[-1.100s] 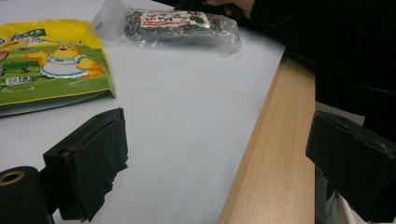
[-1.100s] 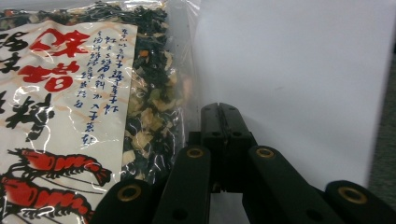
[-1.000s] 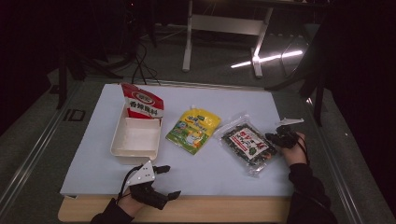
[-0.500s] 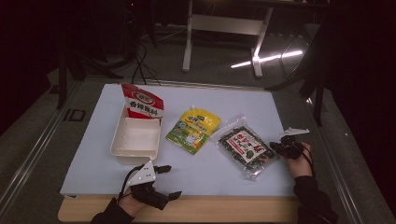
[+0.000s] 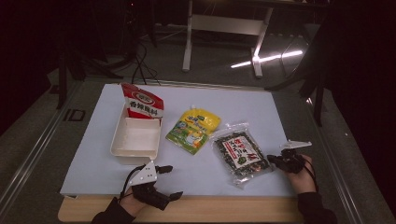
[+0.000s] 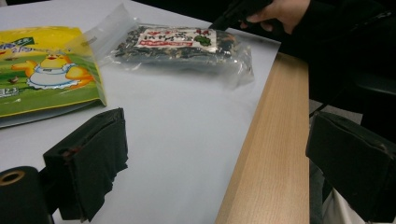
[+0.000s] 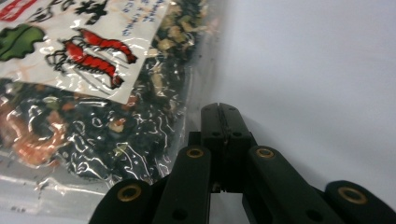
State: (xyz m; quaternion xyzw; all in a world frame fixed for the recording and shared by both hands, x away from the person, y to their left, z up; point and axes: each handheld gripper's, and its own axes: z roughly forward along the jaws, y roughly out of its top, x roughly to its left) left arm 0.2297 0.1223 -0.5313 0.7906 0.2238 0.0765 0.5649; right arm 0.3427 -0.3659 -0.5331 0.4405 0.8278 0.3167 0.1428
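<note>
I note my right gripper [image 5: 274, 160] clenched empty beside the seaweed bag [image 5: 239, 153] near the mat's [image 5: 280, 112] right edge; light, soft, slippery film, best pinched at its sealed margin.

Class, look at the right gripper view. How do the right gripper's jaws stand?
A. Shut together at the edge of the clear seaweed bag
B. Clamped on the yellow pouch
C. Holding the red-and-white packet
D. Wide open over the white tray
A: the right gripper has its jaws pressed together beside the clear seaweed bag.

Left gripper [image 5: 161, 183] jaws wide apart, right gripper [image 5: 272, 160] jaws pressed together
</note>
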